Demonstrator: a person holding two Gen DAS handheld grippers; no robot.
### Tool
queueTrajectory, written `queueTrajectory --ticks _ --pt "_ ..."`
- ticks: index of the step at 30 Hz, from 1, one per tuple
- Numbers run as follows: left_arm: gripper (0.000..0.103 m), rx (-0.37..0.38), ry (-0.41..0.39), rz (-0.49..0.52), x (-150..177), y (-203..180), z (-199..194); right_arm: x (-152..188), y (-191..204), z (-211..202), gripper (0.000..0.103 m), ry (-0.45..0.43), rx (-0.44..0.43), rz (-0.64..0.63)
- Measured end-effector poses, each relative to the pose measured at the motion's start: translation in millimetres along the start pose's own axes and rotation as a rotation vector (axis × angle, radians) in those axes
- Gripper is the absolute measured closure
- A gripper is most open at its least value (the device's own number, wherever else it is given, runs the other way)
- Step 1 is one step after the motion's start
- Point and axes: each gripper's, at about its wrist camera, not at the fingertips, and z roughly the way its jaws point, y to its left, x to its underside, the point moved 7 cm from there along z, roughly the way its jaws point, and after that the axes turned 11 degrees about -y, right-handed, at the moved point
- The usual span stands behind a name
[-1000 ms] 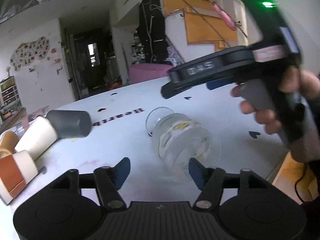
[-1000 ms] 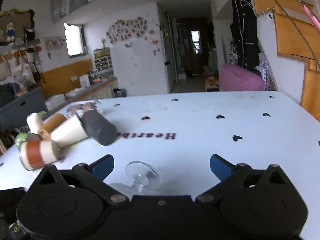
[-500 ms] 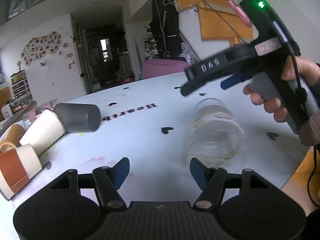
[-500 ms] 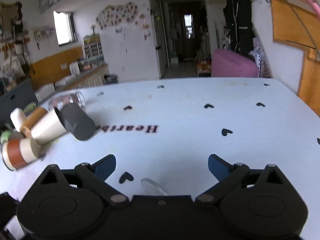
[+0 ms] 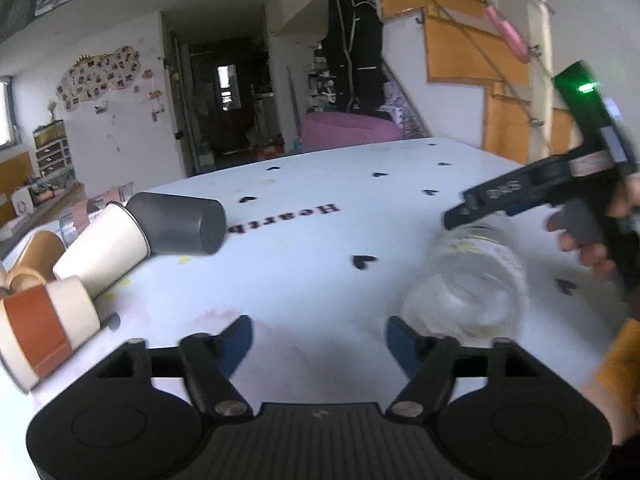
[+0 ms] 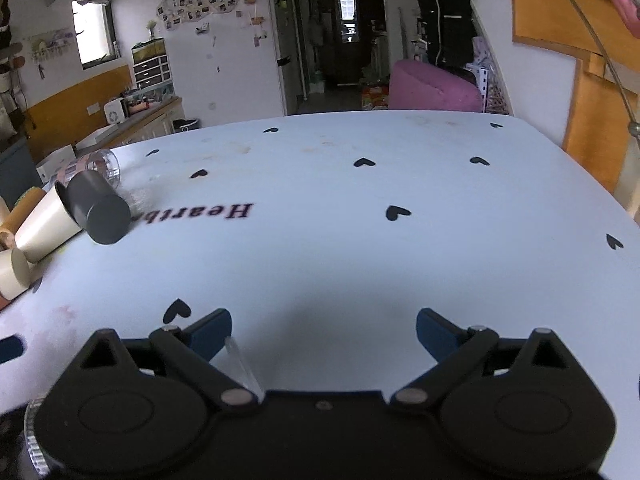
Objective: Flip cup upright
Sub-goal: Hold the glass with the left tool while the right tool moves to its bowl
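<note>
Since a second ago, the clear glass cup (image 5: 472,280) has gone from lying on its side to standing mouth-down on the desk (image 5: 320,272), at 2 o'clock from the left tongs (image 5: 318,338), which are spread apart and empty. Right tongs (image 6: 323,330) hover above the cup, released. Farther off at 10 o'clock lie toppled cups (image 5: 176,222).

Left gripper (image 5: 318,338): black body, blue fingertip pads, silver pivot screws, ribbed centre plate. Right gripper (image 6: 323,332): same build; side-on it shows white lettering, green LED, bare-skinned hand (image 5: 592,236) on grey handle.
</note>
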Motion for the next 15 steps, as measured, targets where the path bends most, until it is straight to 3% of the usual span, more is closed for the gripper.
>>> queueTrajectory --ticks 5,7,11,15 --pt "0.008 0.251 0.027 -0.042 3.8 -37.4 -23.6 3.0 1.6 -4.1 0.003 0.001 -0.012 -0.015" --pt "0.007 0.305 0.035 -0.05 4.1 -51.7 -15.3 4.2 0.1 -3.9 0.003 0.002 -0.007 -0.016" --pt "0.006 0.238 0.073 -0.049 10.3 -56.4 14.0 4.8 -4.7 -2.7 0.003 0.005 0.002 -0.006" --pt "0.007 0.223 0.072 -0.099 11.7 -46.8 17.9 6.3 -7.9 -2.7 0.003 0.006 0.008 -0.018"
